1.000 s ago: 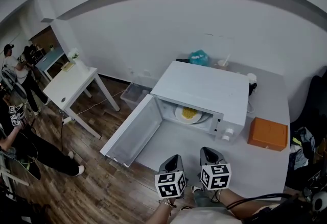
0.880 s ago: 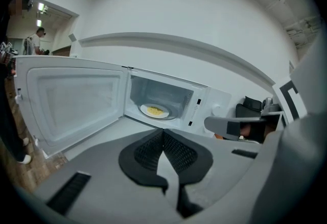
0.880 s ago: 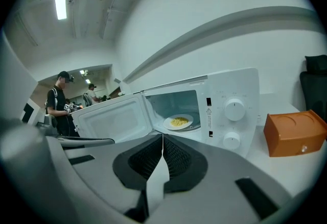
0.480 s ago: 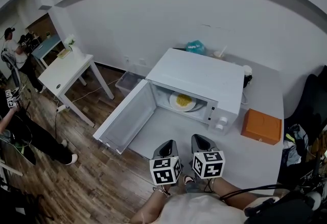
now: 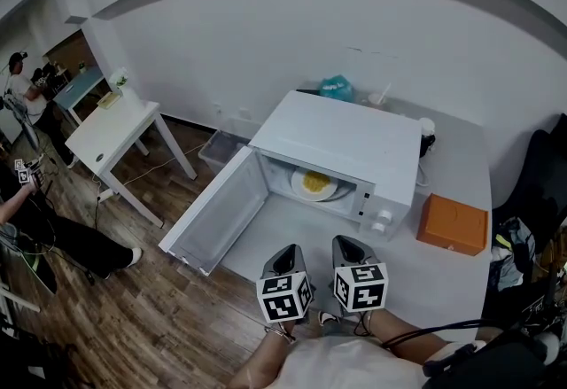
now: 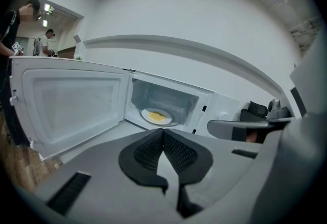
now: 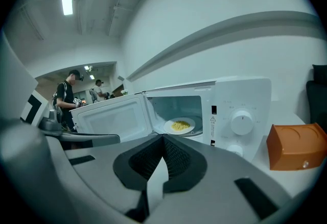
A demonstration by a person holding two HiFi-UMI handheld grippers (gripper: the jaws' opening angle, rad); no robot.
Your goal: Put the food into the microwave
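A white microwave stands on the grey table with its door swung wide open to the left. Inside it sits a white plate of yellow food, also seen as the plate of yellow food in the left gripper view and the plate in the right gripper view. My left gripper and right gripper hover side by side at the table's near edge, well back from the microwave. Both are shut with nothing held: left gripper, right gripper.
An orange box lies on the table right of the microwave. A teal bag and cups sit behind it. A white side table and a plastic bin stand on the wood floor at left. People stand at far left.
The head view has shifted slightly, so the microwave sits a little higher and further left. Both grippers stay shut near the table's edge. The plate has not moved.
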